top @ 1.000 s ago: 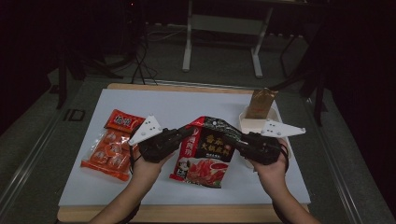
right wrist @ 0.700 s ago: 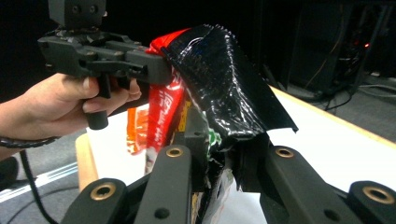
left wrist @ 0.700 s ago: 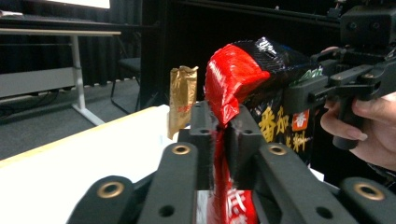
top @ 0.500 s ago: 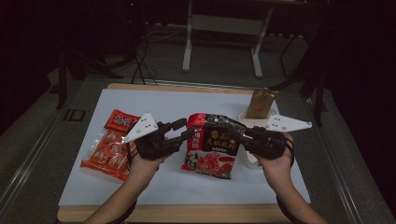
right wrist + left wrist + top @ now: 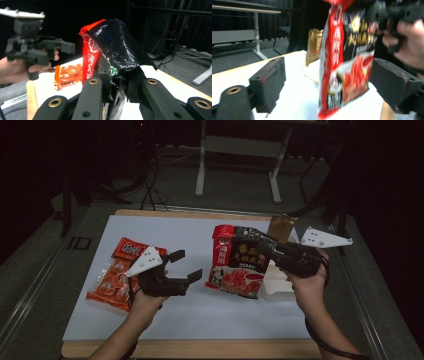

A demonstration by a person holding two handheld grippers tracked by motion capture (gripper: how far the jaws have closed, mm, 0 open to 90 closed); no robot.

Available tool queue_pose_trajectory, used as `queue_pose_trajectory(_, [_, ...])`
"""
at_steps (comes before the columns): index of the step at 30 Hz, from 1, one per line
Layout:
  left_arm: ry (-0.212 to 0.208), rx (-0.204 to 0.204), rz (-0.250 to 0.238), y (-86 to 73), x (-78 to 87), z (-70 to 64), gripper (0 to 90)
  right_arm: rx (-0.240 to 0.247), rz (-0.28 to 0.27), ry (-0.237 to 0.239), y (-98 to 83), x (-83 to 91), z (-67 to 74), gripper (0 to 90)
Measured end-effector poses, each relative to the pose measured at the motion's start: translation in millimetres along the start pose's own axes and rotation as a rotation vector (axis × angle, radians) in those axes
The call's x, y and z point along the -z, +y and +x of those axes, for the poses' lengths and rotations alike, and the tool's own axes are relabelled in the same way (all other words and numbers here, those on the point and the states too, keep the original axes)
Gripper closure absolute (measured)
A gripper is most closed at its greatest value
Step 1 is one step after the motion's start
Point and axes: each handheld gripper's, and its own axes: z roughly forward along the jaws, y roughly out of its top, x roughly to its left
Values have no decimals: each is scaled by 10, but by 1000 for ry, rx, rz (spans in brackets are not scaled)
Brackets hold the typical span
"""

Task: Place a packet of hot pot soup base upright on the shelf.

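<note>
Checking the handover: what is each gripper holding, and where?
The right gripper clamps the red-and-black pouch at its right edge. The left gripper holds nothing; its jaws have just been opening.

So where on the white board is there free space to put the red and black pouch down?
The white board is bare along its near edge and in the middle, between the orange snack bag and the white tray. The far left part is free too. The right side is crowded with that tray and the brown bag.

Red-and-black sauce packet (image 5: pixel 237 262), glossy, printed: upright, crumpled at top, lifted clear above white bench (image 5: pixel 210 315).
</note>
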Motion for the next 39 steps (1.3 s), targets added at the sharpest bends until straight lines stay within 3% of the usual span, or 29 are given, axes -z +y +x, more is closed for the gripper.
queue_pose_trajectory(3, [-2, -2, 21, -52, 9, -4, 79, 7, -1, -14, 29, 31, -35, 779])
queue_pose_trajectory(6, [22, -17, 32, -101, 31, -15, 14, 25, -5, -36, 84, 101, -126, 779])
queue_pose_trajectory(9, [25, -32, 54, -171, 51, -32, 14, 19, -12, -45, 104, 140, -184, 780])
queue_pose_trajectory(10, [44, -39, 69, -208, 56, -43, 14, 17, -15, -48, 114, 158, -216, 779])
queue_pose_trajectory(16, [56, -25, 94, -351, 119, -44, 13, 29, -31, -88, 151, 254, -406, 778])
queue_pose_trajectory(21, [60, -3, 80, -463, 200, -27, 7, 48, -22, -113, 175, 312, -543, 778])
queue_pose_trajectory(24, [70, -26, 94, -530, 232, -36, 7, 60, -32, -139, 174, 352, -630, 777])
queue_pose_trajectory(26, [60, -33, 99, -583, 253, -34, 8, 73, -41, -151, 172, 376, -679, 777])
queue_pose_trajectory(29, [7, -64, 89, -677, 259, -16, 46, 75, -44, -168, 164, 419, -785, 778])
queue_pose_trajectory(31, [13, -79, 98, -729, 261, -16, 49, 72, -42, -176, 150, 444, -856, 776])
queue_pose_trajectory(35, [24, -26, 120, -829, 260, -9, 37, 52, -42, -200, 105, 500, -993, 776])
queue_pose_trajectory(39, [30, -23, 131, -867, 253, -15, 24, 44, -31, -238, 49, 542, -1134, 776])
